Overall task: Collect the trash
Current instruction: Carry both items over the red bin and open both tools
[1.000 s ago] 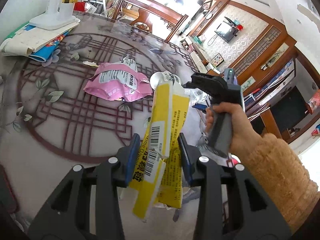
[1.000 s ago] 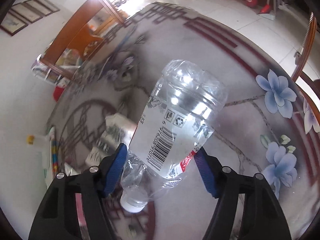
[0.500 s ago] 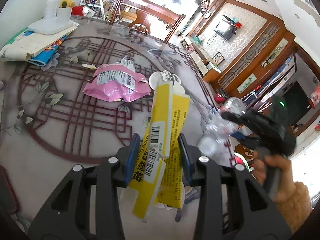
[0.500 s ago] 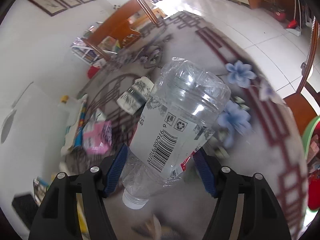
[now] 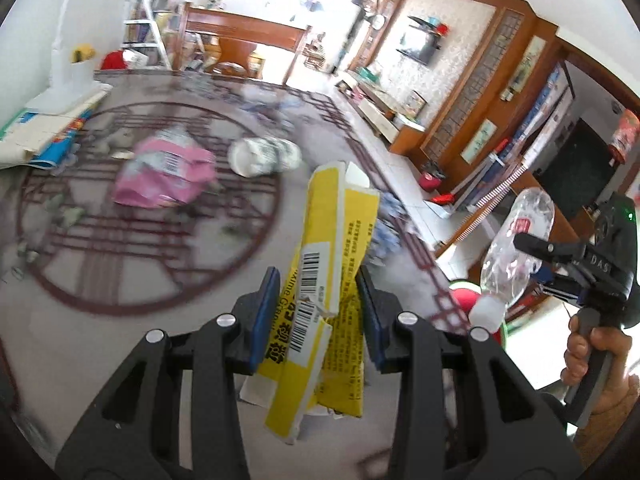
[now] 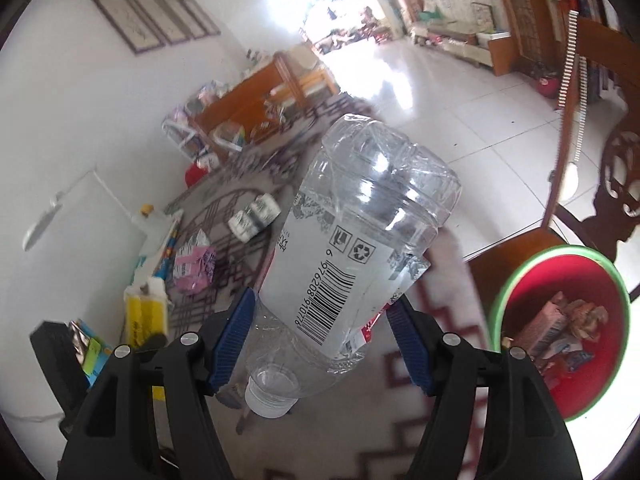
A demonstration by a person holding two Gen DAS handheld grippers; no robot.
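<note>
My left gripper [image 5: 318, 312] is shut on a flattened yellow carton [image 5: 328, 280] and holds it above the patterned table [image 5: 120, 352]. My right gripper [image 6: 322, 340] is shut on a clear plastic bottle [image 6: 360, 248], cap toward the camera; it also shows in the left wrist view [image 5: 516, 252], out past the table's right edge. A red bin with a green rim [image 6: 568, 316], holding some trash, stands below and to the right of the bottle. A pink bag [image 5: 164, 172] and a white paper cup [image 5: 264, 156] lie on the table.
Books and papers [image 5: 44, 128] lie at the table's far left. A wooden chair [image 6: 592, 184] stands beside the bin. Wooden cabinets [image 5: 500, 92] line the right wall. The left gripper with the yellow carton shows in the right wrist view [image 6: 144, 312].
My right gripper has carried the bottle off the table to the right, and the red bin has come into view. My left gripper has lifted a little with the carton.
</note>
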